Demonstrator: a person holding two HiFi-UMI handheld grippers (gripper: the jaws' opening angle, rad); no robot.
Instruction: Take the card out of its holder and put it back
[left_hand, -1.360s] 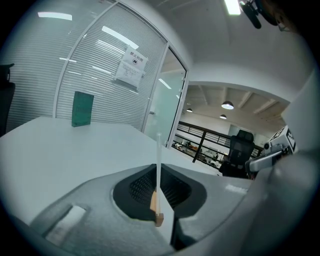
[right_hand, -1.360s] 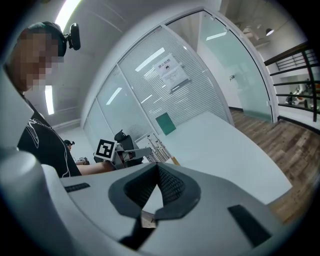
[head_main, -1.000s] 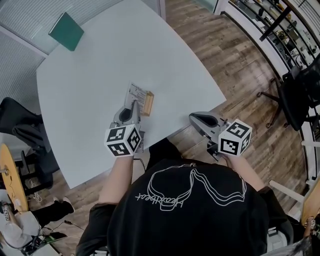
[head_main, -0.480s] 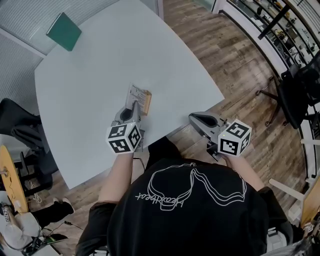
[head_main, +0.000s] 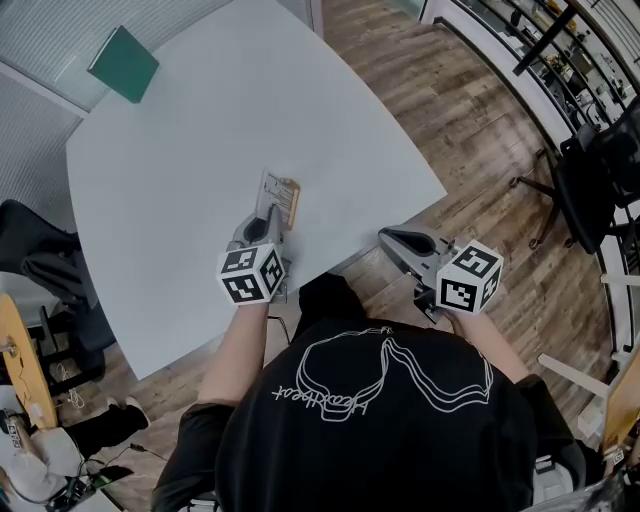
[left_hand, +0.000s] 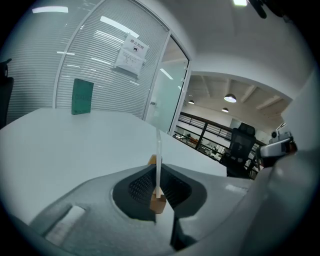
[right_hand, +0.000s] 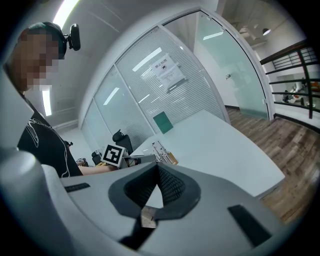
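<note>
Left gripper (head_main: 266, 215): fingers closed almost fully, pinching the near edge of the card (head_main: 270, 190). In the left gripper view the card runs edge-on, as a thin upright line straight between the pads.

The card stands upright against the wooden holder (head_main: 291, 203). I can't tell whether its bottom edge is seated in the slot. The holder sits on the white surface (head_main: 200, 130), on the person's side and near the front edge.

Right gripper (head_main: 385, 235): fingers together at the tips, nothing held. It hangs off the surface's front-right edge, over the wood floor (head_main: 470, 130), well apart from the card.

Open room:
- There is bare surface on every side of the holder, widest beyond it and to the left.
- The only other item is a green book (head_main: 123, 62) at the far left corner, overhanging the edge and well away from the card.
- An office chair (head_main: 600, 180) stands off to the right on the floor, well apart from both grippers.
</note>
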